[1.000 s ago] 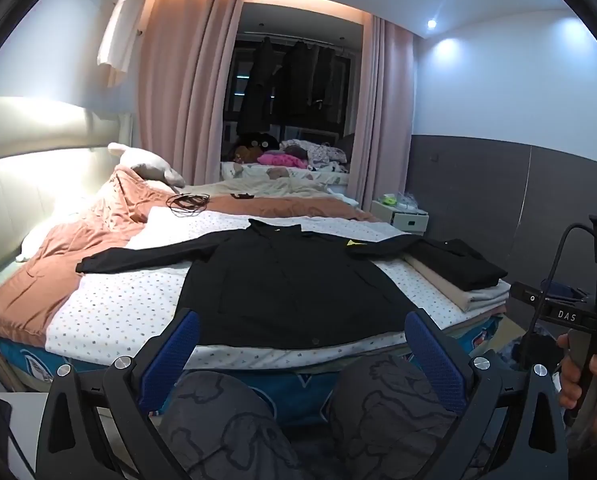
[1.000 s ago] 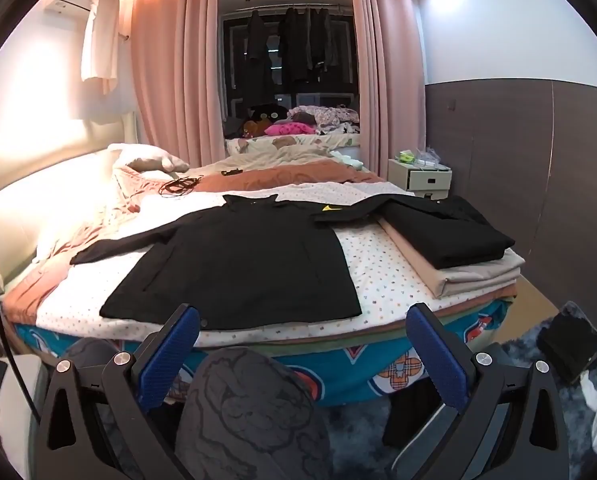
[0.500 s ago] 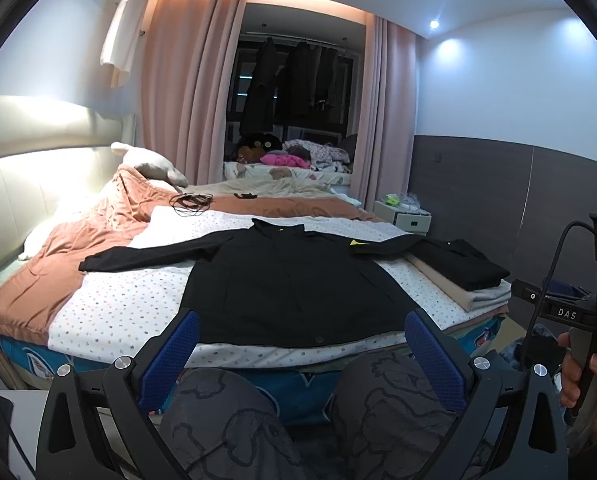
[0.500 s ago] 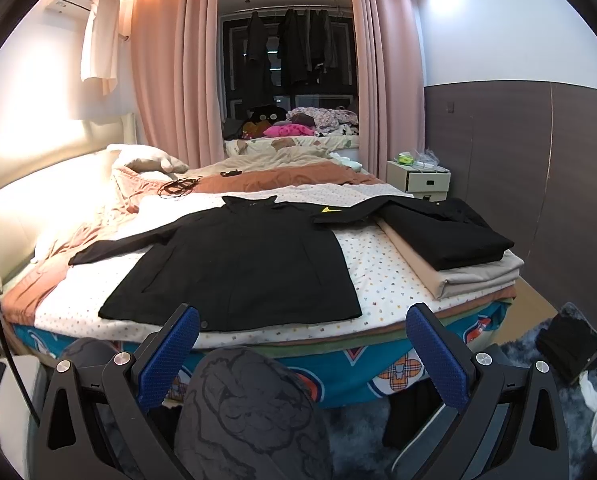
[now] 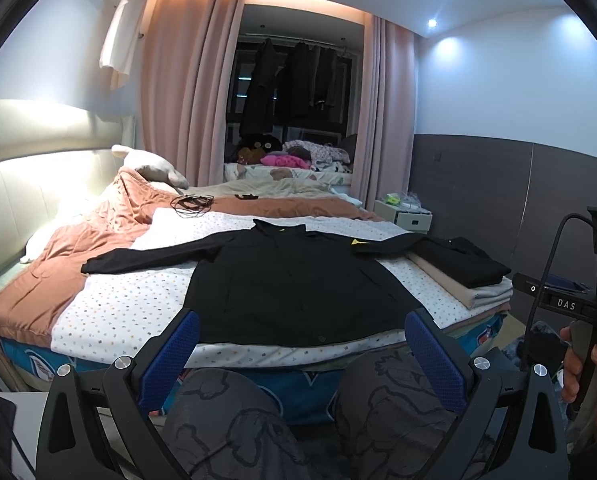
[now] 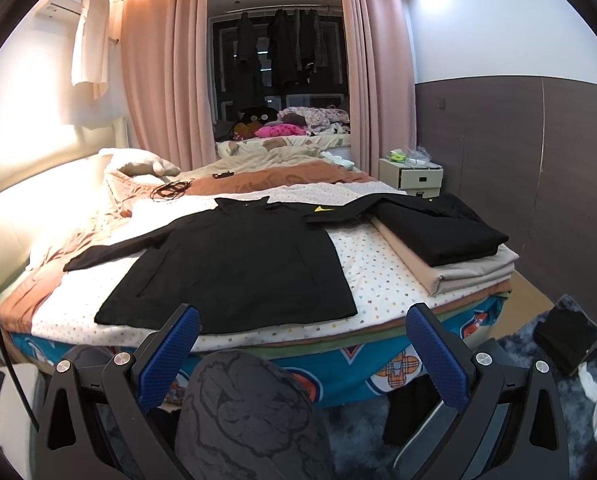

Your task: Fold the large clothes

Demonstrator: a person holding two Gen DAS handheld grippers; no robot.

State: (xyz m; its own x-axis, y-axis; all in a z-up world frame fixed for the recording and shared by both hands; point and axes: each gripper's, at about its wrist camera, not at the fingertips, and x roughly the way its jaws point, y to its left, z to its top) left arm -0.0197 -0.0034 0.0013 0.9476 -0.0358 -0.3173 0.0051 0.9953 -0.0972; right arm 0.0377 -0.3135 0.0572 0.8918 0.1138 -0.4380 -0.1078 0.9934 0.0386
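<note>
Black jacket (image 5: 298, 284) lies spread flat, front up, on the dotted white sheet (image 5: 122, 308) of the bed (image 6: 282, 356), its hem toward the near edge of the bed and its collar toward the far side; one sleeve stretches out over the sheet toward the rust-coloured blanket (image 5: 54, 264) at the headboard side, the other reaches toward a pile of folded clothes (image 6: 450, 248) at the opposite side, where a black folded garment sits on top of beige ones; a coil of dark cable (image 5: 190, 202) rests on the bed beyond the jacket's collar; a white nightstand (image 6: 412, 174) stands past the far corner of the bed, by the folded pile; the person's knees (image 5: 318, 412), in dark patterned trousers, show below the near edge of the bed. Left gripper (image 5: 298, 344) hangs in front of the jacket's hem, its blue-padded fingers (image 5: 178, 344) spread wide, holding nothing; right gripper (image 6: 298, 344) likewise hangs short of the bed's near edge, fingers wide apart and empty, clear of the jacket; the person's right hand (image 5: 590, 376) grips its handle.
</note>
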